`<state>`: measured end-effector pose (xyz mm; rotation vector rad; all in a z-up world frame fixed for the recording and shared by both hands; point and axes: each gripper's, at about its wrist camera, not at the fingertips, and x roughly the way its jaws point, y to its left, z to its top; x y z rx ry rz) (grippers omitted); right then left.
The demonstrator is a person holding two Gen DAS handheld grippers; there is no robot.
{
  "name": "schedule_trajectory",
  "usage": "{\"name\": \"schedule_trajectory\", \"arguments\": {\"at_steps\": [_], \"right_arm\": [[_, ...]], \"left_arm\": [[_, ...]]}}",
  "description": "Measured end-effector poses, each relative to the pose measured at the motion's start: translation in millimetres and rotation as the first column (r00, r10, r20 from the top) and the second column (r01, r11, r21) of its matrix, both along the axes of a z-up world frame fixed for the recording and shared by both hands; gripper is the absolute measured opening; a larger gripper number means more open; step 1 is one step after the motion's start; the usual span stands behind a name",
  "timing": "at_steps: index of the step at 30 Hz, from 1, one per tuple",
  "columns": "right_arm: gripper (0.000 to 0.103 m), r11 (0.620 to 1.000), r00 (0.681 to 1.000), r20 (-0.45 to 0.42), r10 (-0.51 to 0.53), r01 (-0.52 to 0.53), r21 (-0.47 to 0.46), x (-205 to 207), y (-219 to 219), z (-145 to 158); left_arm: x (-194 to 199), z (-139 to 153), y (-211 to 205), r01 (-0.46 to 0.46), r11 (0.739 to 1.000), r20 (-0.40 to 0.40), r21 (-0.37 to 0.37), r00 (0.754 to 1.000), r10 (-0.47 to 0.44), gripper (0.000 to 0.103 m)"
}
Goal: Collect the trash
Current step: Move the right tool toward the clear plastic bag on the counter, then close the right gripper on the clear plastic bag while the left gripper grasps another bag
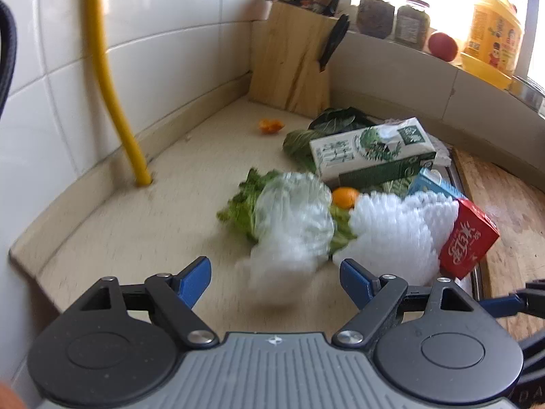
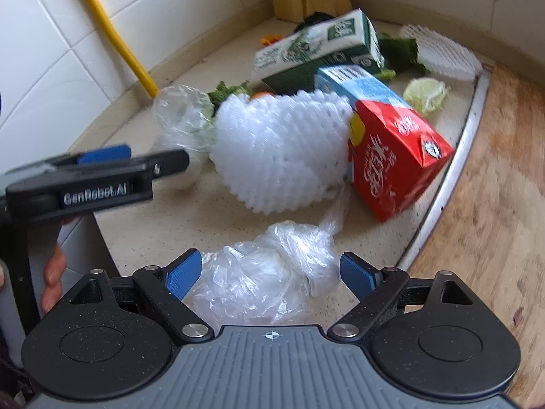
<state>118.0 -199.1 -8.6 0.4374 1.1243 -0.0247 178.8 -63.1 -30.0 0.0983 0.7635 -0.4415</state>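
Crumpled clear plastic bag (image 2: 269, 279) lay on the counter (image 2: 163, 231) between our right gripper (image 2: 270, 276)'s wide-open, empty jaws; left gripper (image 1: 276, 277) open, farther.

Knife block (image 1: 293, 58) in corner, jars (image 1: 376, 12) & apple (image 1: 442, 46) on sill.

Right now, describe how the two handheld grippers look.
Both grippers, left and right, have black linkage arms with silver rivets, blue ribbed fingers, and a grey ridged body. White "GenRobot.AI" lettering marks the left one's side.
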Motion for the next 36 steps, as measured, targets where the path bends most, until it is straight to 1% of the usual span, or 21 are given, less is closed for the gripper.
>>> {"name": "schedule_trajectory", "arguments": {"at_steps": [2,5,7,10,11,12,13,14,15,18,24,26,29,32,34,35,36], "right_arm": [[0.092,1.000,1.000,-0.023,-0.010,0.010,0.015,0,1,-4],[0.092,1.000,0.999,-0.048,-0.015,0.016,0.024,-1,3,-9],[0.092,0.999,0.998,-0.060,-0.026,0.028,0.029,-2,4,-10],[0.093,0.998,0.997,-0.067,-0.048,0.051,0.036,-5,3,-12],[0.095,0.998,0.996,-0.068,-0.049,0.052,0.035,-4,4,-12],[0.096,0.998,0.997,-0.067,-0.047,0.049,0.036,-4,5,-12],[0.099,0.998,0.997,-0.065,-0.042,0.044,0.037,-4,6,-13],[0.102,0.999,0.997,-0.063,-0.036,0.038,0.037,-3,8,-14],[0.103,0.999,0.998,-0.061,-0.031,0.033,0.034,-2,11,-15],[0.103,1.000,0.998,-0.068,-0.016,0.016,0.009,-1,16,-15],[0.103,1.000,0.996,-0.088,0.003,-0.005,-0.029,4,21,-14],[0.103,0.996,0.994,-0.109,0.023,-0.032,-0.084,6,26,-15],[0.103,0.971,0.982,-0.165,0.087,-0.121,-0.206,12,41,-20],[0.103,0.976,0.986,-0.149,0.067,-0.096,-0.197,10,39,-19],[0.103,0.979,0.988,-0.141,0.054,-0.080,-0.189,9,36,-19],[0.103,0.979,0.989,-0.140,0.053,-0.080,-0.190,8,36,-19],[0.103,0.978,0.989,-0.139,0.054,-0.080,-0.191,8,36,-19]], "left_arm": [[8,-3,-5,0.026,1.000,-0.002,0.003,1.000,-0.026,0.081],[17,-13,-13,0.061,0.998,-0.014,0.028,0.998,-0.060,0.081],[20,-18,-14,0.076,0.996,-0.022,0.036,0.997,-0.075,0.078],[22,-25,-12,0.074,0.996,-0.046,0.050,0.996,-0.071,0.065],[23,-27,-12,0.073,0.996,-0.056,0.052,0.996,-0.070,0.054],[24,-30,-11,0.073,0.996,-0.070,0.053,0.995,-0.069,0.047],[25,-33,-10,0.071,0.996,-0.084,0.048,0.994,-0.067,0.047],[25,-35,-9,0.065,0.997,-0.093,0.040,0.994,-0.061,0.046],[26,-36,-8,0.058,0.998,-0.098,0.033,0.994,-0.054,0.046],[24,-37,-6,0.050,0.998,-0.097,0.023,0.994,-0.047,0.046],[23,-38,-7,0.055,0.998,-0.076,0.030,0.996,-0.052,0.047],[23,-38,-8,0.056,0.998,-0.072,0.037,0.996,-0.053,0.047],[23,-39,-9,0.058,0.998,-0.059,0.034,0.997,-0.056,0.047],[22,-40,-10,0.062,0.998,-0.044,0.032,0.997,-0.061,0.051],[20,-42,-13,0.076,0.996,-0.025,0.046,0.997,-0.075,0.054],[18,-43,-15,0.086,0.995,-0.008,0.059,0.996,-0.086,0.057],[17,-44,-15,0.092,0.994,-0.001,0.059,0.996,-0.092,0.063]]}}
